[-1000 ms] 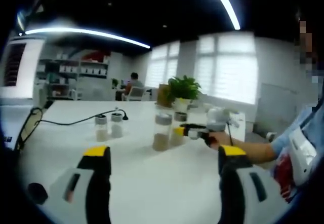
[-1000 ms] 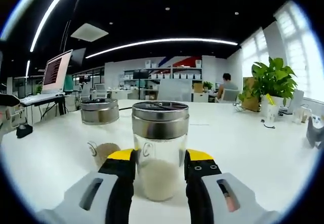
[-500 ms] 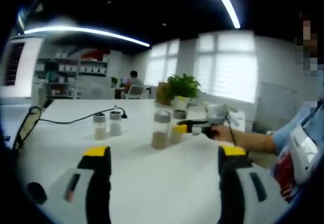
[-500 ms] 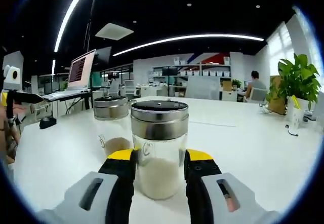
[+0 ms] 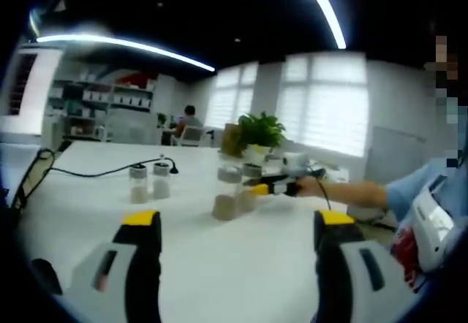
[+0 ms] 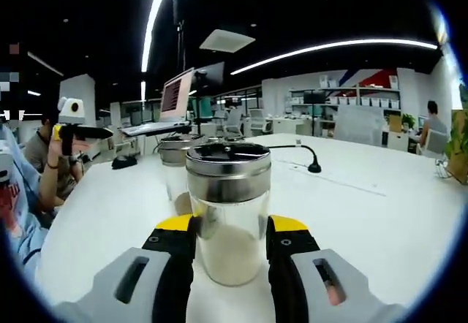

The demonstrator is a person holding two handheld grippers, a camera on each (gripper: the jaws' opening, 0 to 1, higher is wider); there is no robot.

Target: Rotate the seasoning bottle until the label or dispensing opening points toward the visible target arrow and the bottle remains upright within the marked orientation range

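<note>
A clear seasoning bottle (image 6: 228, 213) with a steel lid and white grains stands upright on the white table (image 6: 380, 213). My right gripper (image 6: 232, 224) is shut on it, its yellow-tipped jaws pressing both sides of the glass. In the left gripper view this bottle (image 5: 248, 185) is small and far off, with the right gripper (image 5: 272, 188) reaching in from the right, held by a hand. My left gripper (image 5: 235, 219) hovers open over the table with nothing between its jaws. No arrow or mark can be made out.
A second bottle with brown contents (image 6: 175, 173) stands just behind the held one, also seen as the nearer bottle (image 5: 224, 194). Two smaller bottles (image 5: 148, 182) and a black cable (image 5: 95, 168) lie further left. A potted plant (image 5: 257, 130) stands behind. A person's sleeve (image 5: 417, 199) is at right.
The right gripper has swung around with the bottle in its jaws: its view turned away from the plant towards the monitor and the person. The left gripper stayed open.
</note>
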